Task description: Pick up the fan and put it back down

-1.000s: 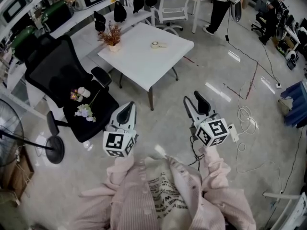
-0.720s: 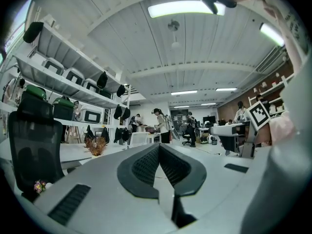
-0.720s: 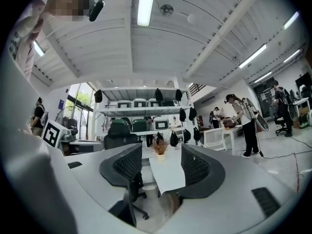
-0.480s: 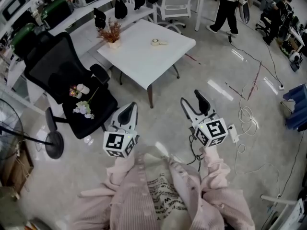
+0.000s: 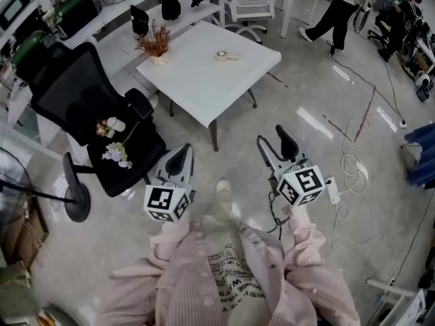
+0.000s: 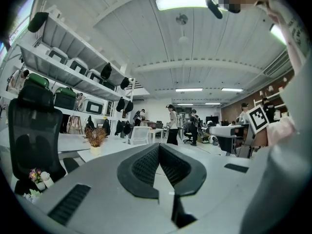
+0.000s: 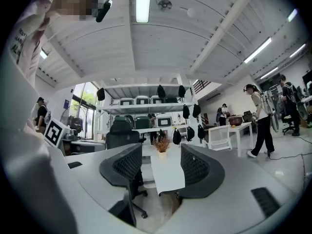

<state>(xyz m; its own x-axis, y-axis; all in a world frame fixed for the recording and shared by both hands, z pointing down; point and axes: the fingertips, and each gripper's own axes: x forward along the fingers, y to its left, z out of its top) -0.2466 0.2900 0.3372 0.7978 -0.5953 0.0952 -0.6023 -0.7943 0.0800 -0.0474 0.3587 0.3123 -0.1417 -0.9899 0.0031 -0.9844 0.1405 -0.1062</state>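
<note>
Fan (image 5: pixel 77 206) stands on floor left of black chair (image 5: pixel 81 107). Right of chair: left tongs (image 5: pixel 181 152) closed, empty; right tongs (image 5: pixel 274 142) just opened wide, empty.

From overhead, the head view looks steeply down on the white table (image 5: pixel 211 80) and black office chair (image 5: pixel 75 94); cameras riding the left gripper (image 5: pixel 180 156) and right gripper (image 5: pixel 274 141) face level toward both, low and near.

The table (image 5: pixel 204 80) is white, the chair (image 5: pixel 75 100) and fan (image 5: pixel 77 208) black, the shirt (image 5: pixel 183 284) pink-striped
</note>
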